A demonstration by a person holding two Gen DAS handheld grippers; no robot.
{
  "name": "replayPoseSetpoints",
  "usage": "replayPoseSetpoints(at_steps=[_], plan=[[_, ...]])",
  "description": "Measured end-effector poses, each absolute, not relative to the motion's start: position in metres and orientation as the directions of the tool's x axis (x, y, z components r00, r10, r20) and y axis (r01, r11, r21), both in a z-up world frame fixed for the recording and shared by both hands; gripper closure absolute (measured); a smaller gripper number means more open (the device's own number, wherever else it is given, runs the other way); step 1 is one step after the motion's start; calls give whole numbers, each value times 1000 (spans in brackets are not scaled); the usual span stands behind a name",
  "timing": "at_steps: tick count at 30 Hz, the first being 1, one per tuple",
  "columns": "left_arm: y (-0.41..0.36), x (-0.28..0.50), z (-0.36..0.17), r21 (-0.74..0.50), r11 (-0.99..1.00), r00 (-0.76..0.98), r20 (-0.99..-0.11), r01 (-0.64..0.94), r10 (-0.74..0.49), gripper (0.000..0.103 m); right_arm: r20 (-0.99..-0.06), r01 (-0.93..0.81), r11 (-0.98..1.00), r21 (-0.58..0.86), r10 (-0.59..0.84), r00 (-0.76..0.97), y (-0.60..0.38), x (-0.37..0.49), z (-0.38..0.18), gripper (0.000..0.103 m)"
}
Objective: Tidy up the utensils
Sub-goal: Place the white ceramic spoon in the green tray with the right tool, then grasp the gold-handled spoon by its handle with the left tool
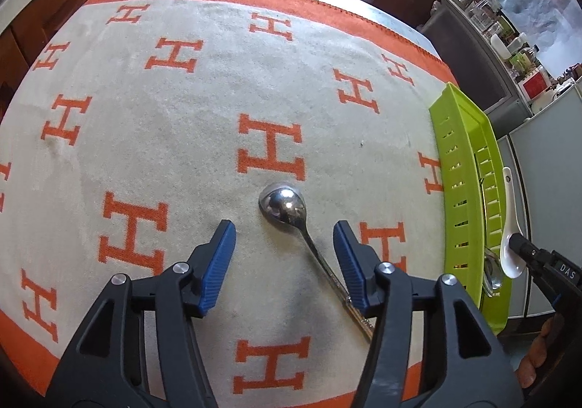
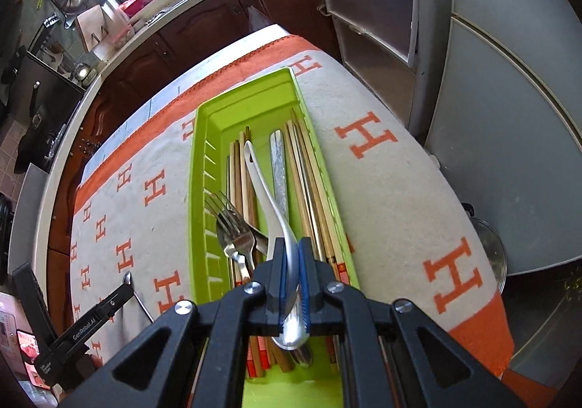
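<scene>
While the right hand-held gripper (image 2: 294, 284) clamps a white spoon (image 2: 271, 197), the left hand-held gripper (image 1: 283, 259) gapes.

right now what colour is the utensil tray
Lime green; the tray shows best in the right wrist view.

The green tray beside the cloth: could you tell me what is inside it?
The green tray holds wooden chopsticks, forks and a patterned metal handle. A white spoon hangs above, clamped in the right gripper, hiding the utensil ends beneath.
</scene>
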State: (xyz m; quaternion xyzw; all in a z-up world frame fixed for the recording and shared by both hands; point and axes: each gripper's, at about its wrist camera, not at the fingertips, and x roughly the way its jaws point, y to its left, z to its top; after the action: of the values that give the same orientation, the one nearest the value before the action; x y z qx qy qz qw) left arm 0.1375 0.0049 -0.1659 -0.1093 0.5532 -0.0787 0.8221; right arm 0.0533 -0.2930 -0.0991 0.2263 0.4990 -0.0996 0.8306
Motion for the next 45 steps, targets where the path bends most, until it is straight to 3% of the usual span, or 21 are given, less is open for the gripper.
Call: replayPoseSetpoints(at_steps=[16,21,32,39,45], plan=[[-12,145,-169,-187,981,452,-872,52,-190,50,-886,352,901,253,69,459,-289,97,-116,93],[-13,143,-169,-183,981,462,-865,71,-195,58,-851,306,918,254,62,521,-278,83,-97,93],[-15,136,-169,-197,975,446,-867,102,-222,60,-775,31,933,357,278,568,-204,61,-74,93],[-22,134,-171,-131,986,484,-859,106,-166,77,-764,20,911,412,334,552,-194,59,-89,93],[-39,130,-174,-25,989,542,-834,144,-100,82,-762,41,901,432,340,550,-201,54,-98,93]])
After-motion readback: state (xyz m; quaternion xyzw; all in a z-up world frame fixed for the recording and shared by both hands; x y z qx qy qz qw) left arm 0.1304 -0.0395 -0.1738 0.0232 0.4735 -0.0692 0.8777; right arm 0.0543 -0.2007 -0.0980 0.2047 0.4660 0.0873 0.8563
